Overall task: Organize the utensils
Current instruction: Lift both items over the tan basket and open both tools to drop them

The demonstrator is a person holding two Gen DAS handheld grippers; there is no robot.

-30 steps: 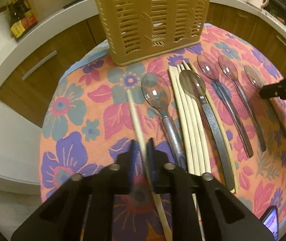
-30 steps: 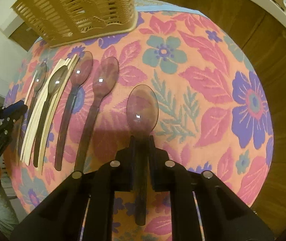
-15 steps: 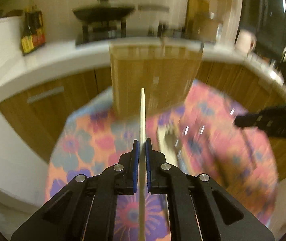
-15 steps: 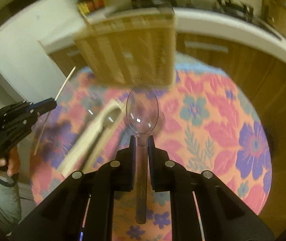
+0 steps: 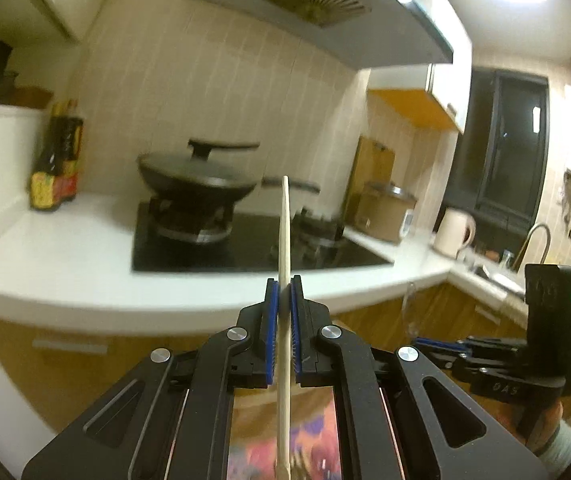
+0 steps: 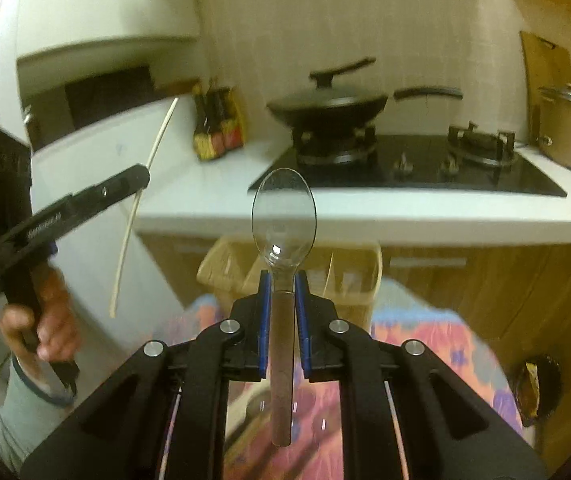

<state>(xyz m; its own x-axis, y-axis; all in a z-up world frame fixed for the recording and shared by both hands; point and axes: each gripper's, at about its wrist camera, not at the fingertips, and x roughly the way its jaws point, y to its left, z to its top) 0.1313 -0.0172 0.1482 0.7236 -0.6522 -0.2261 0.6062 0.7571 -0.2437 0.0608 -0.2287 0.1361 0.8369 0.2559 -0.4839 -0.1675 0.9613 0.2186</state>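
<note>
Utensils are held clear of the floral tablecloth (image 6: pixel 413 332), one in each gripper. Left gripper (image 5: pixel 284 284) is clamped tight on a pale chopstick (image 5: pixel 284 232); the stick runs between the blue pads, its tip pointing up in front of the wok (image 5: pixel 201 178) on the stove. Right gripper (image 6: pixel 283 280) is closed on a clear spoon (image 6: pixel 284 216) at the neck, bowl forward above the pads, brown handle trailing back between the fingers. Tan slotted basket (image 6: pixel 349 272) stands on the tablecloth directly beyond the spoon, below the white counter (image 6: pixel 365 216). In the right wrist view the left gripper and chopstick appear to the left of the basket, held by a hand (image 6: pixel 41 324).
</note>
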